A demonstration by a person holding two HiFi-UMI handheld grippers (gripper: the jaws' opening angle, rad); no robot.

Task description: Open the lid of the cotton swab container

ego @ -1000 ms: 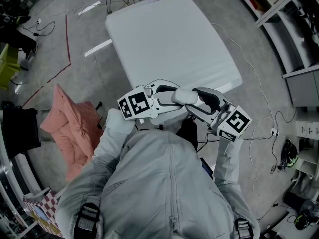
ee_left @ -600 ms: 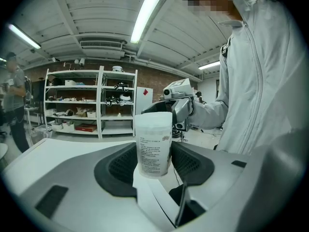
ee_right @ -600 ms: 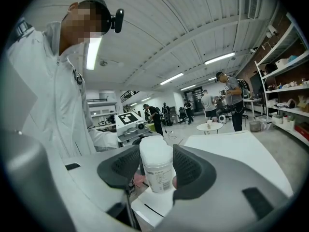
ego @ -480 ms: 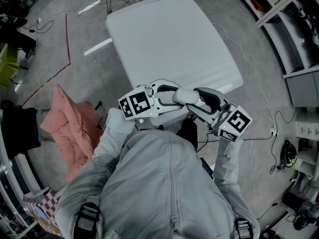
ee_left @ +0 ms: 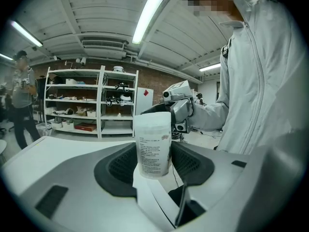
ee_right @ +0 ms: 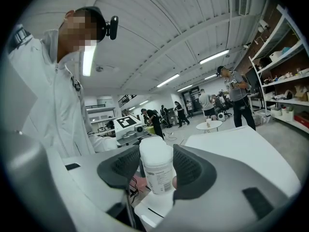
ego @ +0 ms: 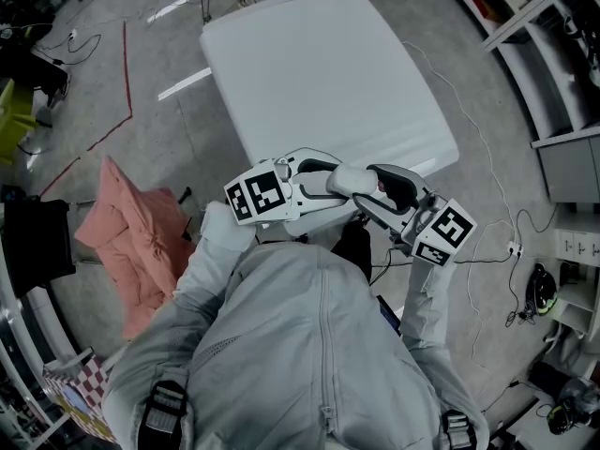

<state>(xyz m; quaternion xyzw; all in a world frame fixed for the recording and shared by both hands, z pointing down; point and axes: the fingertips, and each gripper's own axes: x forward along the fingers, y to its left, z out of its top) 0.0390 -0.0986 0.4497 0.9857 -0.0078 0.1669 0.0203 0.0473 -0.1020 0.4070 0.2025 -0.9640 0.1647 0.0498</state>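
Note:
A white cotton swab container [ego: 352, 181] lies level in front of my chest, held between both grippers above the table's near edge. My left gripper [ego: 323, 181] is shut on one end of it, and my right gripper [ego: 380, 187] is shut on the other. In the left gripper view the labelled container [ee_left: 153, 146] stands between the dark pads [ee_left: 120, 166], with the right gripper [ee_left: 178, 100] behind it. In the right gripper view the pads [ee_right: 190, 170] flank the container's white lid [ee_right: 155, 151] and upper body.
A white table [ego: 328, 73] stretches away ahead of me. A pink cushion [ego: 131, 242] lies at my left, near a red floor line [ego: 127, 73]. Cables [ego: 497, 242] and shelving [ego: 562, 26] are at the right. Storage racks [ee_left: 91, 100] and several people [ee_right: 234, 95] stand in the background.

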